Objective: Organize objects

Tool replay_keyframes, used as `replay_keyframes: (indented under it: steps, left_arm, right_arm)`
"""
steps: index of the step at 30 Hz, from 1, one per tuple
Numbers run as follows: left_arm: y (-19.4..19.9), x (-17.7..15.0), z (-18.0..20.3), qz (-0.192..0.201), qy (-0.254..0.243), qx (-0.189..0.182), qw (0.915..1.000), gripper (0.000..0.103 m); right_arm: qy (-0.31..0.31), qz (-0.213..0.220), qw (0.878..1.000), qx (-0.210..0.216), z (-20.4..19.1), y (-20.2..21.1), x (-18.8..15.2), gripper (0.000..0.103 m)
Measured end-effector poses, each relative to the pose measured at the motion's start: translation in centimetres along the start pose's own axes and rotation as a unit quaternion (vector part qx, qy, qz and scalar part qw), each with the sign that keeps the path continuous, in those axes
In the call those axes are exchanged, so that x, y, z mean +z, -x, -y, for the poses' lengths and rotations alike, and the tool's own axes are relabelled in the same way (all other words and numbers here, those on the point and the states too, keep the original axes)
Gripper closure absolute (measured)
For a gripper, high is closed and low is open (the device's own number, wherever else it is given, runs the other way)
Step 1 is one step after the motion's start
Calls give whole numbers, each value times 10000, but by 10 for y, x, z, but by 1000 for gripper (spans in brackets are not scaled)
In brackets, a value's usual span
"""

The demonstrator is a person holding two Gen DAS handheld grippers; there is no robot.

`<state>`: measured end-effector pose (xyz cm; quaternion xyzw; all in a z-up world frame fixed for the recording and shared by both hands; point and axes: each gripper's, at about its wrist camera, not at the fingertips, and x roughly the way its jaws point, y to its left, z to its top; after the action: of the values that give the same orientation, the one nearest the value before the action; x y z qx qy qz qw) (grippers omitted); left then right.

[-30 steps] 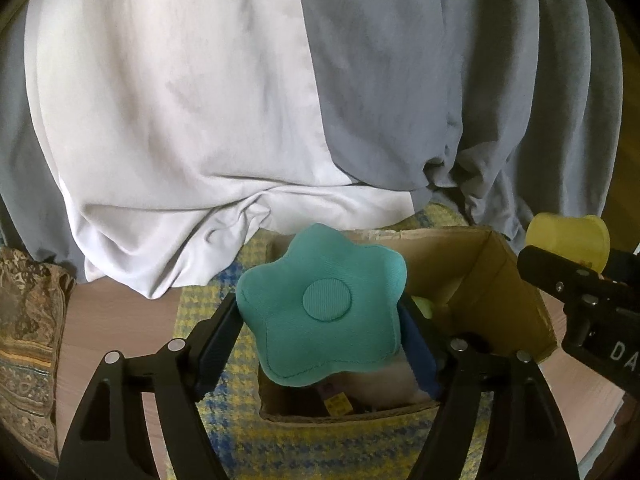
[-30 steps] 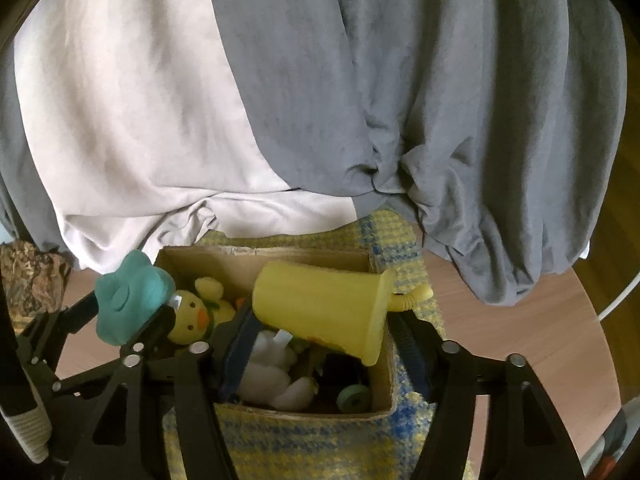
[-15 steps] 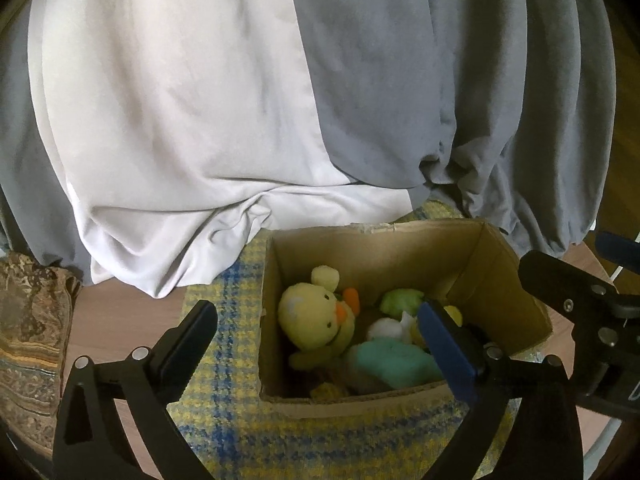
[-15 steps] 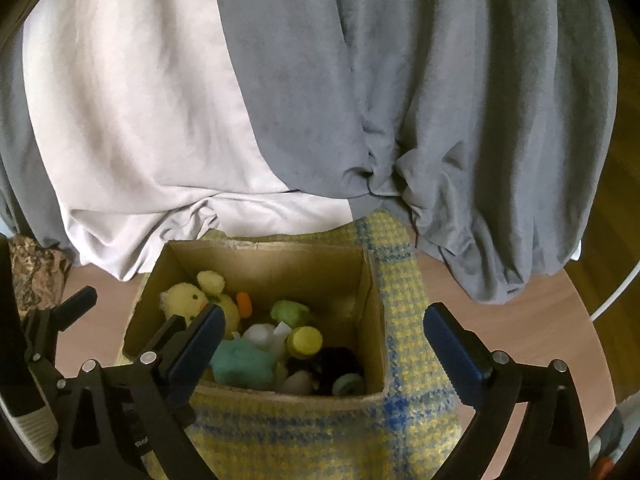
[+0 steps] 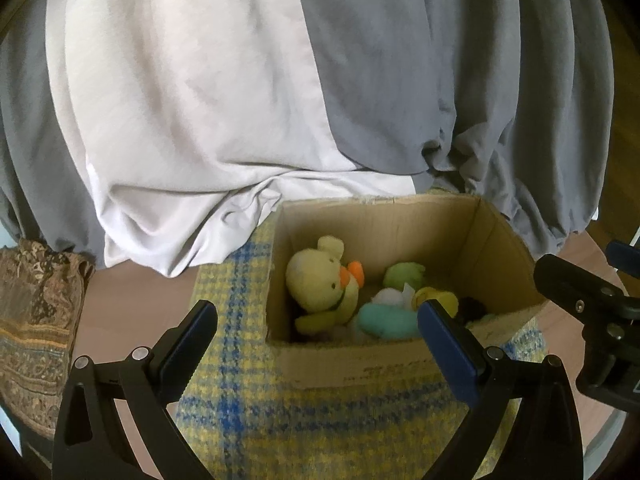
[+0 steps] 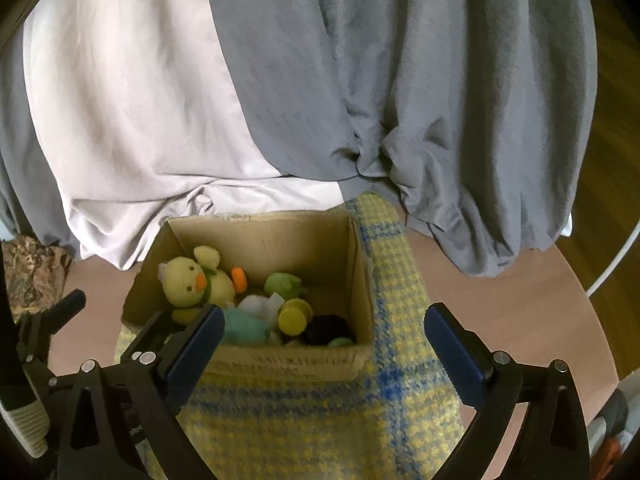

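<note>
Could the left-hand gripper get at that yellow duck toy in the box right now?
Probably yes. The left gripper is open and empty, the cardboard box has no lid, and the yellow duck lies on top at its near-left corner, uncovered. Only the box's front wall stands between them.

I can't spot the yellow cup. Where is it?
In the right wrist view the yellow cup lies in the cardboard box, right of the teal plush.

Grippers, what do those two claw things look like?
Both look alike. The left gripper has a black frame shaped like a wide fork, with shiny silver screws and flat dark blue pads inside its two fingers. The right gripper matches: black frame, silver screws, blue pads. No cables, hands or sleeves show.
</note>
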<state>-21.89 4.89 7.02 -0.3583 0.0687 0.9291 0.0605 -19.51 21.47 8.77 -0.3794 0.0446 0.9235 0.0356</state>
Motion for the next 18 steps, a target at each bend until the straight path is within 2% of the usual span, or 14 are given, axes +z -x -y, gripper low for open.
replay_keyframes:
  steps: [18]
  left_arm:
    - [33,-52,-4,-56,286,107,9995,1]
  right_arm:
    - [73,259,9995,-190,1,43,-45,2]
